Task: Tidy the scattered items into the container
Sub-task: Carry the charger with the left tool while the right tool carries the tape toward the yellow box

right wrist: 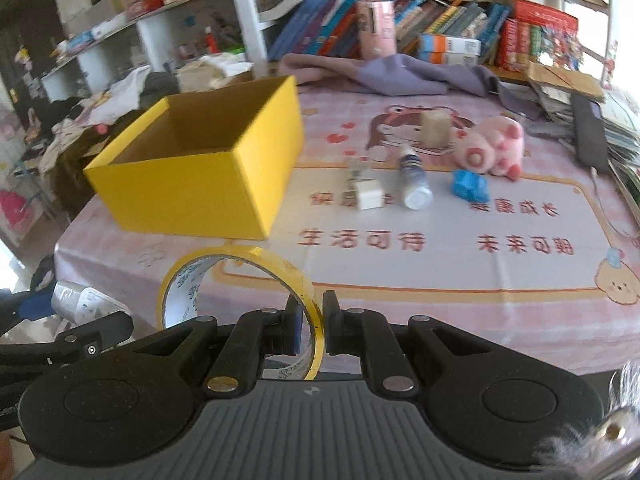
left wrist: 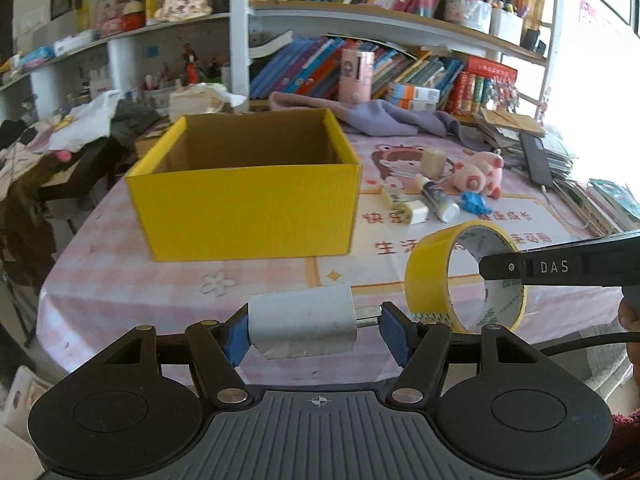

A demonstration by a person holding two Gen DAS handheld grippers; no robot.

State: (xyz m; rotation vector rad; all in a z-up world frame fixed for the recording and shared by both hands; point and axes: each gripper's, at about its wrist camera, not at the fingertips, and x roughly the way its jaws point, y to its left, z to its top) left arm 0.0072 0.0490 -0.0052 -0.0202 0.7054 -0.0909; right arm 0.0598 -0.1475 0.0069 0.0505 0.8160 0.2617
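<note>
The yellow cardboard box (left wrist: 244, 208) stands open-topped on the pink checked tablecloth (left wrist: 160, 280), its brown inside bare as far as the views show. Nearer than the box, over the cloth's near edge, the left gripper (left wrist: 314, 334) pinches a white charger plug (left wrist: 302, 322) lengthwise between its blue ribbed pads, metal prongs pointing right. Right of the box's near corner, the right gripper (right wrist: 312, 326) clamps the wall of a yellow tape roll (right wrist: 240, 300), one pad inside the ring, one outside; the roll stands on edge.

Beyond the box's right side lie the scattered items: a small white cube adapter (right wrist: 369, 196), a white bottle (right wrist: 414, 182) on its side, a crumpled blue wrapper (right wrist: 469, 185), a beige cylinder (right wrist: 434, 128) upright, a pink plush pig (right wrist: 494, 146). Open cloth separates them from the box.

Only the left wrist view shows the plug clearly; the right wrist view catches just a blurred white shape at its left edge. A purple cloth (left wrist: 380, 116) and bookshelves (left wrist: 380, 68) sit behind the box.
</note>
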